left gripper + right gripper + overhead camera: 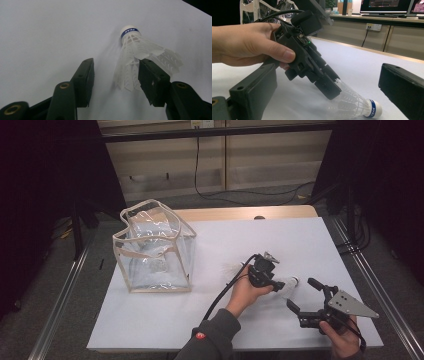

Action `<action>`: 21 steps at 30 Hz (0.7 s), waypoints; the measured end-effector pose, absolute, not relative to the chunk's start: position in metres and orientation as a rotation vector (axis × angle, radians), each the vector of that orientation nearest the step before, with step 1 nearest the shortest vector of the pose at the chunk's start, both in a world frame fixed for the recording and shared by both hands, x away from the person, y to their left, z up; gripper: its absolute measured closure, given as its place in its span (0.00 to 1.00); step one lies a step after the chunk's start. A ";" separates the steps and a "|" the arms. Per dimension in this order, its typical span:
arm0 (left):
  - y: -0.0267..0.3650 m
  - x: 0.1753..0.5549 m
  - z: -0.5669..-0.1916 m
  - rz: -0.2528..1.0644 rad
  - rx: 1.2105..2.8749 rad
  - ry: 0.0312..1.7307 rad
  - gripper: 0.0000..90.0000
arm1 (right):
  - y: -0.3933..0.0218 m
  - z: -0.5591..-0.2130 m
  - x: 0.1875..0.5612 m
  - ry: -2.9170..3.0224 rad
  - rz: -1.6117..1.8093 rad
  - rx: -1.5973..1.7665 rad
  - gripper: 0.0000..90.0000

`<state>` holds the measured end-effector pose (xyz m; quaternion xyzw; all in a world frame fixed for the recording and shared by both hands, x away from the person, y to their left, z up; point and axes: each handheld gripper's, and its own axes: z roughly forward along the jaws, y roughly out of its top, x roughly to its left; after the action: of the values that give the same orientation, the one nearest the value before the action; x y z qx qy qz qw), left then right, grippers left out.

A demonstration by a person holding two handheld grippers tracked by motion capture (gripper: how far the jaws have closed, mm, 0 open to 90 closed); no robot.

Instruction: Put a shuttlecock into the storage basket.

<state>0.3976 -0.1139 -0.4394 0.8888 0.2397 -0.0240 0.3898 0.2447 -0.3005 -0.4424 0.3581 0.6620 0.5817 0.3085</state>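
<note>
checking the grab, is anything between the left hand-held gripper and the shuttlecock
Nothing visible. The left hand-held gripper already straddles the shuttlecock on the white table: one jaw touches the feathers, the other stands apart.

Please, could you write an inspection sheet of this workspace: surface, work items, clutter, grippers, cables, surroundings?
Surface: white sheet over a wooden table.
Work items: white shuttlecock with blue band lying on its side; clear bag standing open at the far left.
Clutter: nothing seen.
Grippers: left gripper has its jaws around the shuttlecock's skirt, one jaw touching it, the other apart; right gripper open, beside the shuttlecock, holding nothing.
Cables: black cable trails from the left gripper; another lies on the floor behind the table.
Surroundings: dark frames, wooden panels behind, monitors in the right gripper view.
</note>
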 end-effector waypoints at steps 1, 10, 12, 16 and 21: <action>-0.115 0.397 -0.440 -0.064 2.254 0.615 0.54 | -0.301 -0.442 0.245 1.751 1.536 0.947 0.02; -0.120 0.397 -0.445 -0.072 2.261 0.608 0.60 | -0.302 -0.443 0.244 1.752 1.533 0.949 0.02; -0.121 0.398 -0.446 -0.068 2.263 0.601 0.61 | -0.303 -0.443 0.244 1.749 1.531 0.951 0.02; -0.124 0.398 -0.446 -0.069 2.257 0.600 0.64 | -0.303 -0.443 0.243 1.747 1.531 0.953 0.02; -0.130 0.400 -0.448 -0.080 2.258 0.602 0.69 | -0.305 -0.443 0.242 1.747 1.522 0.958 0.02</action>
<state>0.3995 -0.1298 -0.4478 0.8889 0.2368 -0.0315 0.3909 0.2424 -0.3050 -0.4434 0.3630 0.6620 0.5767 0.3121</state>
